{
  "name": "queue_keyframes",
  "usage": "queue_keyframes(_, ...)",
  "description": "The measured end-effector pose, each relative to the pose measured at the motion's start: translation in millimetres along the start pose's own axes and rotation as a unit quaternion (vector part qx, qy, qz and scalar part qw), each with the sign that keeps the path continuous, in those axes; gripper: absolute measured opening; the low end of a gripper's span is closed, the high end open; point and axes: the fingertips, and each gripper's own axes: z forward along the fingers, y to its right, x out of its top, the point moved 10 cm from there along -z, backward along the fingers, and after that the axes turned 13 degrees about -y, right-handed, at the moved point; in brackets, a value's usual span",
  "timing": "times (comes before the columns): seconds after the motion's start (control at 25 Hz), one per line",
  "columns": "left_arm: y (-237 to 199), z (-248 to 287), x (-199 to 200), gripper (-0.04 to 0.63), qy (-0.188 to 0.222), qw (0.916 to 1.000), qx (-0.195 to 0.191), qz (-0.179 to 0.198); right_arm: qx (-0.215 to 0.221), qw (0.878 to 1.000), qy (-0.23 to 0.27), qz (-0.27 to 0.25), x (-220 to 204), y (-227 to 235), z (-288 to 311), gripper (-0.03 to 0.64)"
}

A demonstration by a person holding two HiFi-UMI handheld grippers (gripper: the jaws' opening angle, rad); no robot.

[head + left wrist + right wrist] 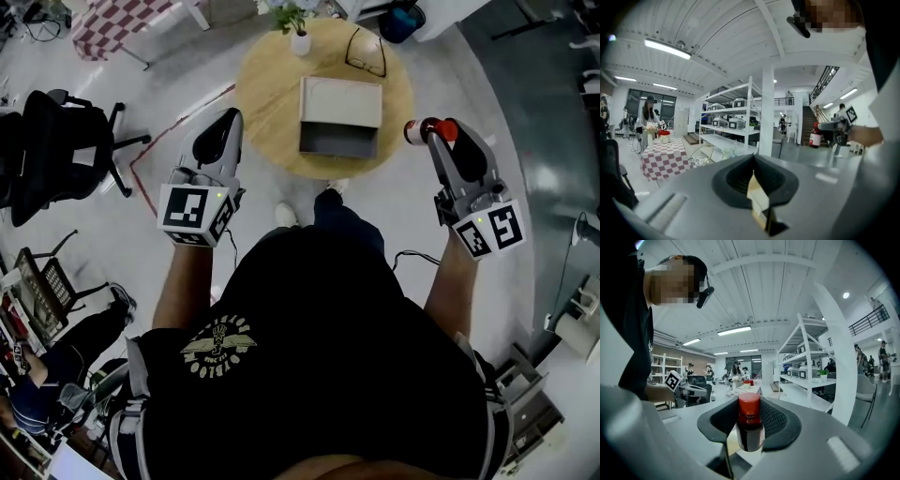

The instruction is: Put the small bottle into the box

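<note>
Item: small bottle [750, 427], dark body, red cap; clamped by its body between the pads of the right gripper [441, 141], cap standing clear above the jaws. Location: in the air beside the right edge of the round wooden table [272, 94], not yet over it. Destination: open box [340, 103], grey interior showing, near the table's middle, well apart from the bottle. Left gripper [228, 122]: jaws drawn together, gripping nothing identifiable; a tan sliver shows in the gap, nature unclear. Also on the table: eyeglasses [366, 54] and a small potted plant [298, 37], both behind the box. Handling note, as judgement: carry the bottle leftward over the box's opening, keep the grip firm until the base is inside the walls, lower rather than drop, release only once it rests on the floor. Approach from the near side to avoid the eyeglasses. The left gripper could steady the box if it slides.
</note>
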Motion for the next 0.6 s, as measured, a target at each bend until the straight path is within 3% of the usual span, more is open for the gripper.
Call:
queue_keyframes(0.32,12,48,-17,0.000,-0.035,0.9994,0.002,-0.004,0.044,0.997,-0.051,0.023,-41,34,46,0.150)
queue_keyframes(0.6,20,78,-33,0.000,-0.061,0.9981,0.003,-0.007,0.088,0.986,-0.141,0.031,-112,37,101,0.150)
